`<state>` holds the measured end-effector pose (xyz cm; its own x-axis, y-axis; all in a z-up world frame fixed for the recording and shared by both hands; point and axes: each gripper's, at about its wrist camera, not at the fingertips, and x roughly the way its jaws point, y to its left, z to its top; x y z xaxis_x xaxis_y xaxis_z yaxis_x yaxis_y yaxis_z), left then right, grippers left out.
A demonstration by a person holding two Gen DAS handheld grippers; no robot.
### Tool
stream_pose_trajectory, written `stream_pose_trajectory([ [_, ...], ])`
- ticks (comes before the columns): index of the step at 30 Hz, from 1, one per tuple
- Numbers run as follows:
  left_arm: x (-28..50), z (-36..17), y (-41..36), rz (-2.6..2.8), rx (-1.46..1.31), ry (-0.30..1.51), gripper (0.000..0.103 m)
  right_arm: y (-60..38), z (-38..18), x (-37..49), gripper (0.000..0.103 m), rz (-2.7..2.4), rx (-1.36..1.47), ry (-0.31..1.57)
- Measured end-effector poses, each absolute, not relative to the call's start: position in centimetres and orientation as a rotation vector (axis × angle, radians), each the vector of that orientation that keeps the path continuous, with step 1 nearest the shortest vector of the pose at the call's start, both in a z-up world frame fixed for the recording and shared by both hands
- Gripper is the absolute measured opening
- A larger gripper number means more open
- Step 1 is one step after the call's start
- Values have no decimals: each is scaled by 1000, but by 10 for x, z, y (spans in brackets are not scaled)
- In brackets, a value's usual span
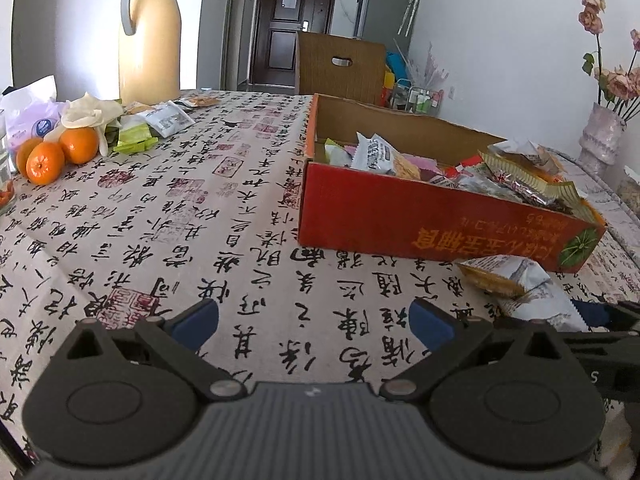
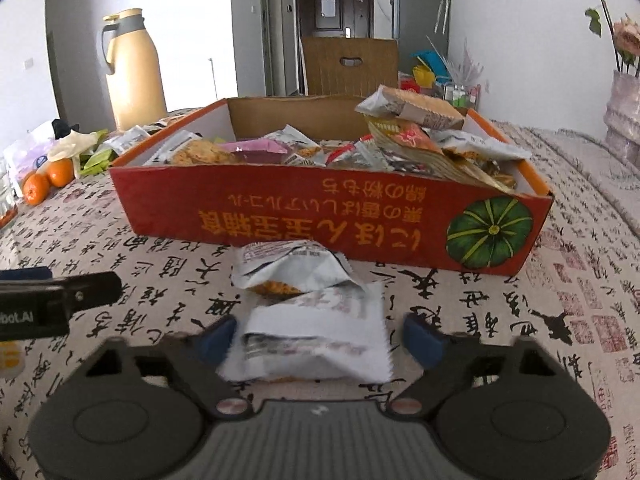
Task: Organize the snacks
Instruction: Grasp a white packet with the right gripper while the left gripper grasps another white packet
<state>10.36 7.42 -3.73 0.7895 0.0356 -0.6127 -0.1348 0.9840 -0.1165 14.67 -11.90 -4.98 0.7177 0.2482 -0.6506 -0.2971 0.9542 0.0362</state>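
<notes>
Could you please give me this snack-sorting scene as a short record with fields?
container: red cardboard box, heaped with snack packets
loose packets: two white snack packets on the tablecloth before the box
right tool: straddles the nearer packet, left pad at its edge, right pad clear of it
left tool: open over bare tablecloth
elsewhere: oranges, yellow thermos jug

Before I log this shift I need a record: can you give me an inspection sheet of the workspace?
Surface: calligraphy-print tablecloth.
Job's things: red cardboard box full of snack packets; two white snack packets lying on the cloth before it.
Clutter: mandarins, yellow thermos jug, more wrappers.
Grippers: left hand-held gripper open, empty; right hand-held gripper open, straddling the nearer packet.
Cables: nothing seen.
Surroundings: flower vase, dark door.
</notes>
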Motion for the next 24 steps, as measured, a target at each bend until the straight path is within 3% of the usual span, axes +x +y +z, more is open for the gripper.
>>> stream_pose_trajectory([
  [9,104,-38,75,97,-162,656,103,-123,-42,132,47,357,-72,659],
  [24,106,-37,65,131,-96,681,103,-178,-25,101,44,339,-16,561],
])
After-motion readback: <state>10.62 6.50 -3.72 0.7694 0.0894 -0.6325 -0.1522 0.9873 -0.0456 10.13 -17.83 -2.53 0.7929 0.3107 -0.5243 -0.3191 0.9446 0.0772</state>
